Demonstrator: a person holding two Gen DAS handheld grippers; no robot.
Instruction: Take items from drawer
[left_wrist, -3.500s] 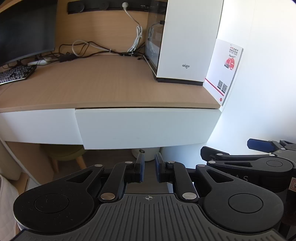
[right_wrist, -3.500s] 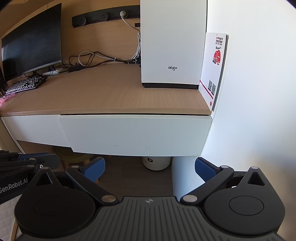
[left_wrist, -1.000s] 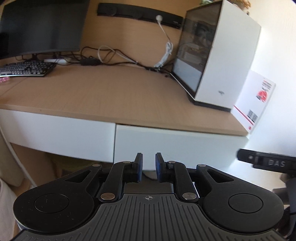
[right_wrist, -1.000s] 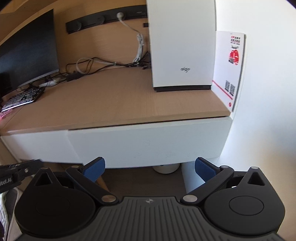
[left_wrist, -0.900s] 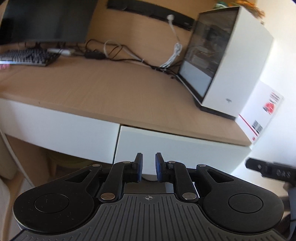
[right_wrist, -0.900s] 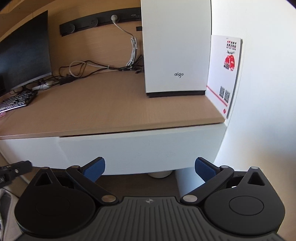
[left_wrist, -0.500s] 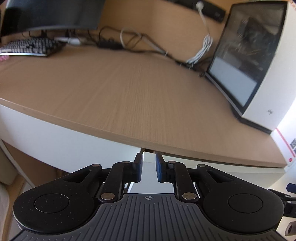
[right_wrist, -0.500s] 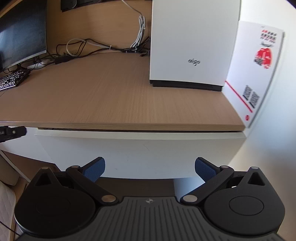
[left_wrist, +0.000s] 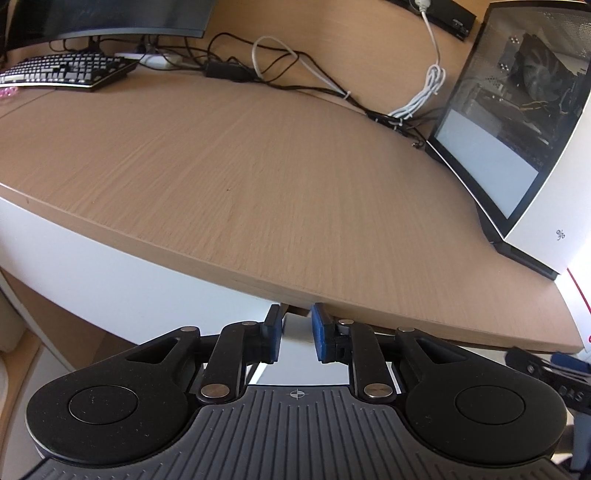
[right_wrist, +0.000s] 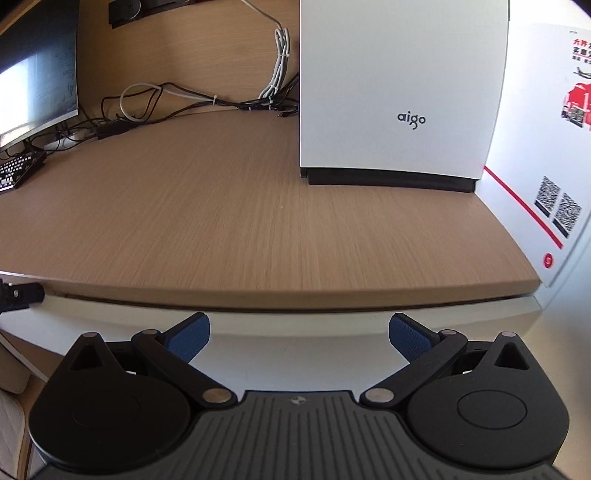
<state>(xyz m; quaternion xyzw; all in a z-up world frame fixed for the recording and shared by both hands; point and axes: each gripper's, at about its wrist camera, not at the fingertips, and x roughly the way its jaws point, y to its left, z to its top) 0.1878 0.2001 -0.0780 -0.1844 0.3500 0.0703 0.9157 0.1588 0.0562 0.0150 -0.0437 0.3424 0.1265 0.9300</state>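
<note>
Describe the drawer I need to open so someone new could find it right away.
Find the wooden desktop with the white computer case on it. The drawer is the white panel just under its front edge, below the case; unlike the white panel beside it, it reaches the wall.

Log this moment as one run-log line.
drawer: closed | left tool: jaws opening at drawer's top edge, empty | right tool: open, empty

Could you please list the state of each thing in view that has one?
Drawer: shut, front flush under the desk edge.
Left gripper: jaws opening, narrow gap, nothing between the pads.
Right gripper: open wide, empty.
Monitor: screen dark.
White cable: bundled, hanging from the wall strip.
PC case: upright on the desk.
</note>
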